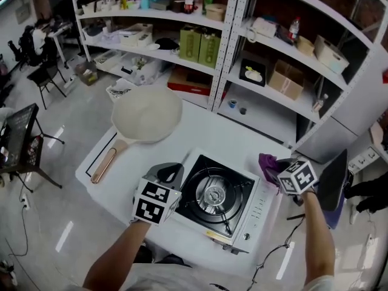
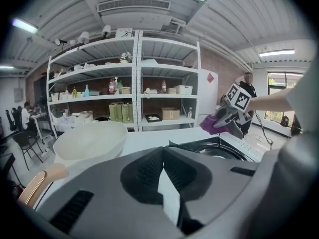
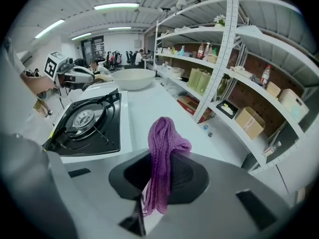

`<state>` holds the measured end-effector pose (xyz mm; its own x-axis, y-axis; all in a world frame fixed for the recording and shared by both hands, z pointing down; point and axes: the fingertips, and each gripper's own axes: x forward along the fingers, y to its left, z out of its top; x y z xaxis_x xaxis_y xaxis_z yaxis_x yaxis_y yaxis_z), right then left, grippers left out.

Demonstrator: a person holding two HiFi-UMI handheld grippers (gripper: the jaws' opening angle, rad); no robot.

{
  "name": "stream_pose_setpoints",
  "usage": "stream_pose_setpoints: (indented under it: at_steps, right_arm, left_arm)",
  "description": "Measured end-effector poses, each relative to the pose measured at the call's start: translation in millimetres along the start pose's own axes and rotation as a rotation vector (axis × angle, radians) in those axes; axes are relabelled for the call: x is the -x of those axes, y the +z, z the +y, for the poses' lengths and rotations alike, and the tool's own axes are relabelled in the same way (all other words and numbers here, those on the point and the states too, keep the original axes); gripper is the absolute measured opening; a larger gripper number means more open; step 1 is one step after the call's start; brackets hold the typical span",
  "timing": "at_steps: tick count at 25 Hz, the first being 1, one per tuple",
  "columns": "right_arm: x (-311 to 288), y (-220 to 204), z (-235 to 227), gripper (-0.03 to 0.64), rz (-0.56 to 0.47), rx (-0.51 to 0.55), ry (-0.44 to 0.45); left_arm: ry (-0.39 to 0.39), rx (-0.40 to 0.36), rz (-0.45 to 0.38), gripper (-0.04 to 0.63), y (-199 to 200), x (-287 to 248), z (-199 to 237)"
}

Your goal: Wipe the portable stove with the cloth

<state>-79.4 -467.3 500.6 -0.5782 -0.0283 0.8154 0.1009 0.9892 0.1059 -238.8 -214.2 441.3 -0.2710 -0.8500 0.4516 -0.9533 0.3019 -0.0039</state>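
The portable stove (image 1: 219, 200), white with a black top and a round burner, sits on the white table (image 1: 242, 138). My right gripper (image 1: 274, 165) hovers just off the stove's far right corner and is shut on a purple cloth (image 1: 265, 161). In the right gripper view the cloth (image 3: 162, 133) sticks up from the shut jaws, with the stove (image 3: 89, 121) to the left. My left gripper (image 1: 171, 173) is at the stove's left edge, its jaws shut with nothing in them. From the left gripper view I see the stove (image 2: 219, 148) and the cloth (image 2: 209, 124) at the right.
A cream pan (image 1: 145, 115) with a wooden handle (image 1: 104, 165) lies on the table left of the stove. White shelves (image 1: 230, 47) with boxes and bottles stand behind the table. A dark flat object (image 1: 333, 180) and a cable (image 1: 285, 247) are at the right edge.
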Motion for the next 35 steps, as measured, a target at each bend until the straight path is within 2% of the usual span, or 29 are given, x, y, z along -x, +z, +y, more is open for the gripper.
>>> stream_pose_setpoints:
  at_steps: [8,27,35]
  right_arm:
    - [-28,44,26,0.064,-0.013,0.052,0.038]
    - [-71,139,74,0.064,-0.123,0.097,0.082]
    - [-95,168,91,0.064,-0.105,0.157,0.127]
  left_arm:
    - [0.021,0.023,0.005,0.005,-10,13,22]
    - [0.009,0.023,0.031,0.005,-33,23,35]
    - [0.026,0.035,0.047,0.005,-44,28,42]
